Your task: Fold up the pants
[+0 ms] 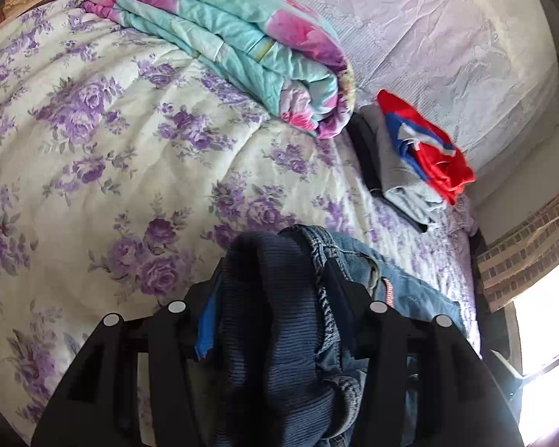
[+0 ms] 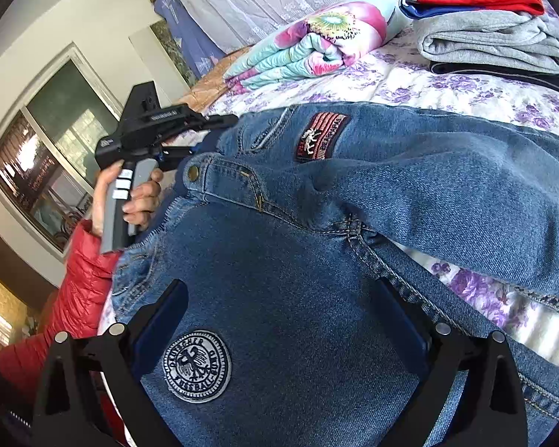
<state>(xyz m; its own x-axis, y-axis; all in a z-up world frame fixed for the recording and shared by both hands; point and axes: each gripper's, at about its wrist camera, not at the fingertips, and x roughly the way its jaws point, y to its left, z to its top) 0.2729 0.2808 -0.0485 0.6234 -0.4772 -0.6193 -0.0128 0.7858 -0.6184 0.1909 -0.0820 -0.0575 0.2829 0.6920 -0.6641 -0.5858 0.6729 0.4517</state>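
We are clamping left gripper [image 1: 279, 257] on jeans [image 2: 316, 223] waistband; right gripper [image 2: 279, 313] is hovering wide apart over denim, round patch [image 2: 196, 364] between fingers.

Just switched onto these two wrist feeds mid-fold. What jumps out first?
The blue jeans fill the right wrist view, spread on the purple-flowered bedspread with a round crest patch between the open fingers of the right gripper. The left gripper has the jeans' waistband bunched between its fingers. Farther back lie a folded turquoise-and-pink quilt and a stack of folded clothes topped in red.
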